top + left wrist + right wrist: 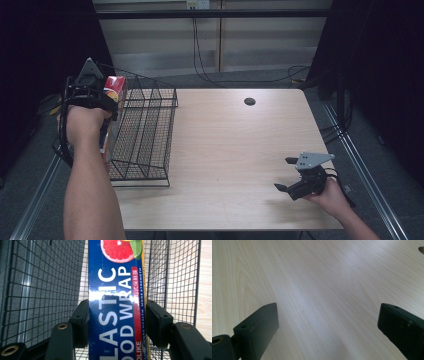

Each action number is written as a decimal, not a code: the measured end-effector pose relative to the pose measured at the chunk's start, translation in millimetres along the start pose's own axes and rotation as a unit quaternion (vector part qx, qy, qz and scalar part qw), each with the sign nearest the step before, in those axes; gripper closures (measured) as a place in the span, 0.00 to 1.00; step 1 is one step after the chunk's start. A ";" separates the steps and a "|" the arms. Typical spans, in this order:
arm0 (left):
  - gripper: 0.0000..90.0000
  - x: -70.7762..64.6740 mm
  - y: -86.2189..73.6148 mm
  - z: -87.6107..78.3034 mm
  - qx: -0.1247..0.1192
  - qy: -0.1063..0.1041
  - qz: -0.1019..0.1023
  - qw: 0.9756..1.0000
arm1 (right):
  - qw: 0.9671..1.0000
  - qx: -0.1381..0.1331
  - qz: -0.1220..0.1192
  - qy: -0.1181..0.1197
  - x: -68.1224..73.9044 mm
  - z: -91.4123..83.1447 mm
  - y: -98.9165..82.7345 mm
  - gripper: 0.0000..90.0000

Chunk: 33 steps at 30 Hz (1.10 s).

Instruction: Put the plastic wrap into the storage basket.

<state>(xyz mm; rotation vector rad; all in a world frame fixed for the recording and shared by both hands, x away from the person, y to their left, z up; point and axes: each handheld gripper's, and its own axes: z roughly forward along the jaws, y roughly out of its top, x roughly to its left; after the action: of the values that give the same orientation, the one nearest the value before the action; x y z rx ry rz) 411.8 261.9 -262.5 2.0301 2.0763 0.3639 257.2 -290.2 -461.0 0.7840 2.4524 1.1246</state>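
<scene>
The left gripper [100,95] (forearm reaching forward) clamps the wrap box [116,302] at the rack [145,135]; the right gripper [289,174] rests wide apart near the table [225,150].

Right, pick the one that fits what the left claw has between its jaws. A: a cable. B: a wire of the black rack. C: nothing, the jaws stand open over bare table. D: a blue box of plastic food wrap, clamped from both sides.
D: in the left gripper view both jaws of the left claw press on the sides of the blue plastic food wrap box, with the black wire rack behind it.
</scene>
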 end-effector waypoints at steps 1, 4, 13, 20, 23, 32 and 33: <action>0.50 0.9 0.0 0.3 0.002 0.001 0.003 1.000 | 1.000 0.000 0.000 0.000 0.0 0.1 0.0 0.04; 0.50 1.8 -0.6 1.8 0.002 0.003 0.001 1.000 | 1.000 0.000 0.002 0.003 0.3 0.3 0.4 0.04; 0.49 -1.0 -1.3 7.6 0.011 0.009 0.005 1.000 | 1.000 0.001 0.002 0.003 0.3 0.3 0.5 0.04; 0.49 -0.1 -1.3 8.5 0.011 0.006 0.001 1.000 | 1.000 0.000 0.001 0.003 -0.2 0.4 0.2 0.04; 0.49 0.4 -1.3 9.8 0.012 0.008 0.004 1.000 | 1.000 0.001 0.001 0.003 0.2 0.3 0.2 0.04; 0.49 1.3 -0.6 17.9 0.024 0.017 0.010 1.000 | 1.000 0.003 -0.001 0.002 0.1 0.9 0.1 0.04; 0.48 1.7 -0.1 18.6 0.027 0.017 0.013 0.999 | 1.000 0.004 0.000 0.003 0.1 0.9 0.1 0.04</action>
<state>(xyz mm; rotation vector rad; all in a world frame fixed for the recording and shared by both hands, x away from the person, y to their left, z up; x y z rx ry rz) 417.7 264.1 -280.2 2.0973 2.1028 0.3527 257.6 -289.6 -461.5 0.7838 2.4633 1.1202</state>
